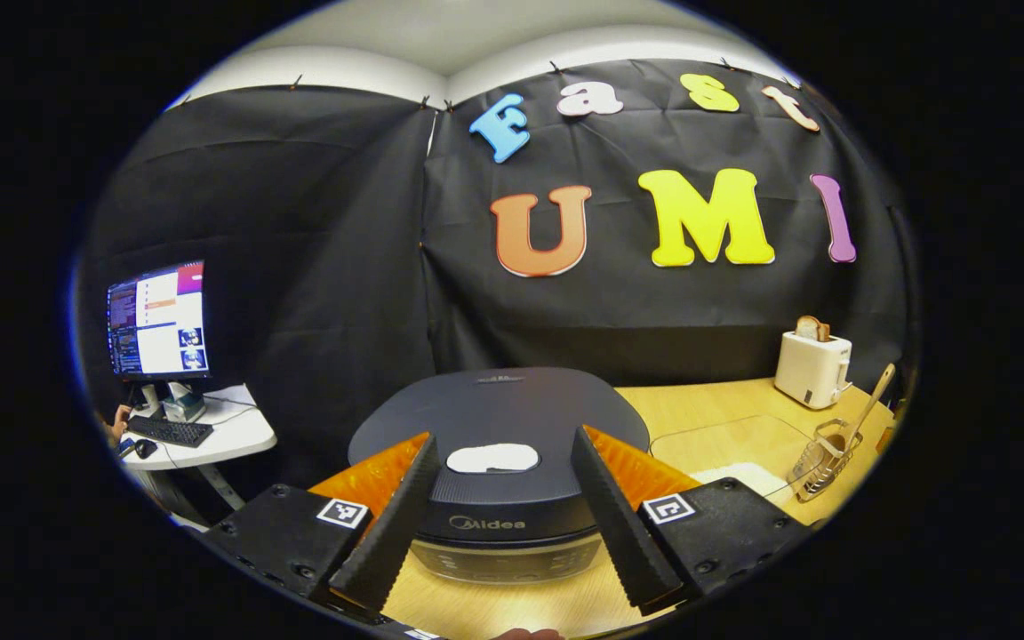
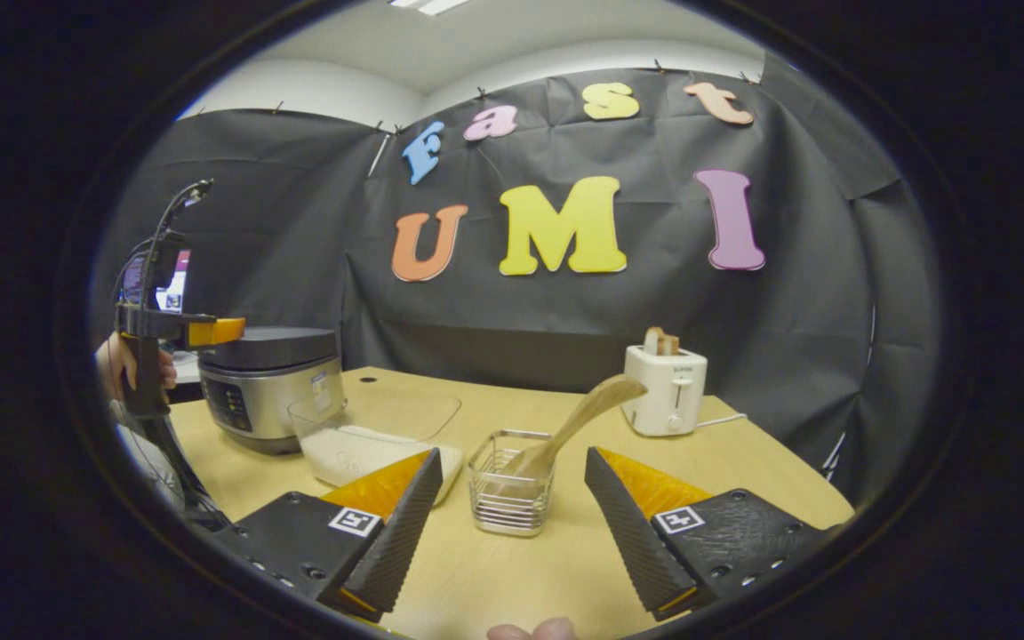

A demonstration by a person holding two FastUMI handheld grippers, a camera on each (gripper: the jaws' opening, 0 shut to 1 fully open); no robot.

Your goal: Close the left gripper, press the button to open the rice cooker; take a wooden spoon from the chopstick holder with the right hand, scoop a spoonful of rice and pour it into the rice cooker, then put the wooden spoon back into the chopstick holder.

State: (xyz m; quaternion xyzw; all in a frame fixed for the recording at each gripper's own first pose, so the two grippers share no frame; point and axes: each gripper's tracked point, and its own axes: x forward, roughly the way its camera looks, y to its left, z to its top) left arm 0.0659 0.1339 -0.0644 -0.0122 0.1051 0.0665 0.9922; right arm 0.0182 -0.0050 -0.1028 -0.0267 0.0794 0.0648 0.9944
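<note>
Now both hand-held grippers are held open: the left hand-held gripper (image 1: 499,542) above the closed rice cooker (image 1: 499,427), the right hand-held gripper (image 2: 512,542) facing the wooden spoon (image 2: 579,418) propped in the chopstick holder (image 2: 509,484) on the tabletop (image 2: 743,462).

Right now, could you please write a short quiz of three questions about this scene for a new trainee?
1. True or false: the lid of the rice cooker is shut.
2. The wooden spoon stands in: A) the toaster, B) the wire chopstick holder, C) the clear container of rice.
3. Fill in: both the left gripper and the right gripper have their fingers ____.

Key
1. True: the lid lies flat on the cooker.
2. B: the spoon leans in the holder, handle pointing up to the right.
3. Open: neither holds anything.
</note>
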